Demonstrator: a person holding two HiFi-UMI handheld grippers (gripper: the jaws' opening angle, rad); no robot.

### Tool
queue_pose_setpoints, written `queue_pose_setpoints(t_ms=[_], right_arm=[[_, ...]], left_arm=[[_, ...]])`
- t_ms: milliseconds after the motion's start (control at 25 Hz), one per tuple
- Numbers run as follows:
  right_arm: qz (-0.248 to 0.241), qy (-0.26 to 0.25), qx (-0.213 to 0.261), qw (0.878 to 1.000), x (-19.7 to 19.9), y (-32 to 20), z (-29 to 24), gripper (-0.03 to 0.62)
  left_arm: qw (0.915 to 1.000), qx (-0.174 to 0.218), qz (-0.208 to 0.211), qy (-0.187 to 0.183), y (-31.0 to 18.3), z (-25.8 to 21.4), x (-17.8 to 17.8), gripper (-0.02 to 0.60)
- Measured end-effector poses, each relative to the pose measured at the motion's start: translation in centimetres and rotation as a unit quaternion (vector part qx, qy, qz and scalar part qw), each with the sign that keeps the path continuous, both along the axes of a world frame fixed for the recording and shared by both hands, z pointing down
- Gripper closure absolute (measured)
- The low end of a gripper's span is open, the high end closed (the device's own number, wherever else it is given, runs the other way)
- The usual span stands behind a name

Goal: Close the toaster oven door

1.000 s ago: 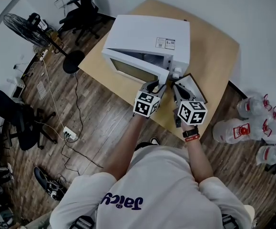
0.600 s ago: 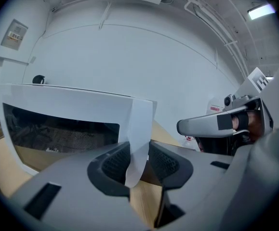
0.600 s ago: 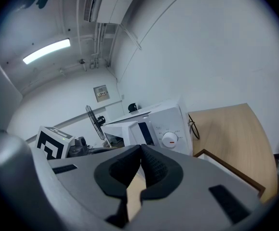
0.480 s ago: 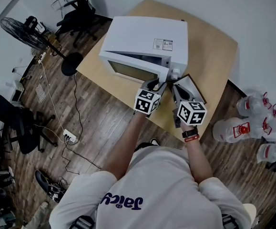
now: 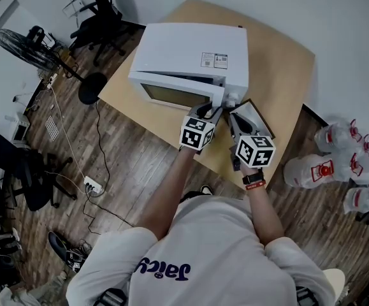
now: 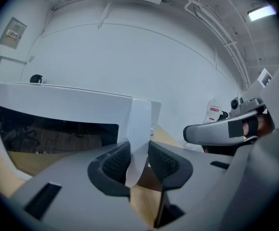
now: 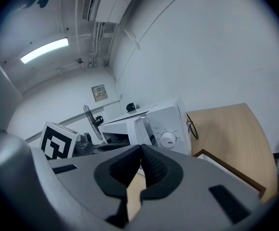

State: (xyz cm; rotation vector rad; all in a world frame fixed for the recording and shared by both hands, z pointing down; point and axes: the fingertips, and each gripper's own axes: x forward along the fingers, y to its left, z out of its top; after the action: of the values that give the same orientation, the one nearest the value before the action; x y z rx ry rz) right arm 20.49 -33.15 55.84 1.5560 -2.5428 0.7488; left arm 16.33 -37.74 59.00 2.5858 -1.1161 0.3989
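Door edge [image 6: 140, 121] sat pinched in left claw [image 6: 138, 154], toaster oven [image 5: 190, 50] front lying just ahead; right claw [image 7: 139, 150] rested closed, empty, alongside.

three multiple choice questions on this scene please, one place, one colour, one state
1. Where does the toaster oven stand? A on a shelf B on the wooden table C on a fridge
2. What colour is its casing? A white B black C red
3. What is the left hand-held gripper doing? A hanging open B clamping the oven door C holding a spoon

1 B, the tabletop shows under it.
2 A, it is white in every view.
3 B, the door's edge sits between its pads.
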Motion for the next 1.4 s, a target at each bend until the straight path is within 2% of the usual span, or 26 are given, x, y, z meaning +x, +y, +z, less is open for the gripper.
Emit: queue_pose_setpoints(t_ms=[400, 880, 1400], right_arm=[[-0.004, 0.001, 0.003, 1.000, -0.9, -1.0, -0.5, 0.582], [0.018, -0.004, 0.002, 1.000, 1.1, -2.1, -0.3, 0.580], [0.015, -0.008, -0.002, 1.000, 0.3, -2.0, -0.9, 0.581]], left_arm=[[1.0000, -0.007, 0.003, -0.002, -1.4, -0.2, 0.2, 0.454], [0.9999, -0.006, 0.010, -0.004, -2.6, -0.1, 0.7, 0.456], [0.9998, -0.017, 0.004, -0.003, -4.0, -0.5, 1.0, 0.456]])
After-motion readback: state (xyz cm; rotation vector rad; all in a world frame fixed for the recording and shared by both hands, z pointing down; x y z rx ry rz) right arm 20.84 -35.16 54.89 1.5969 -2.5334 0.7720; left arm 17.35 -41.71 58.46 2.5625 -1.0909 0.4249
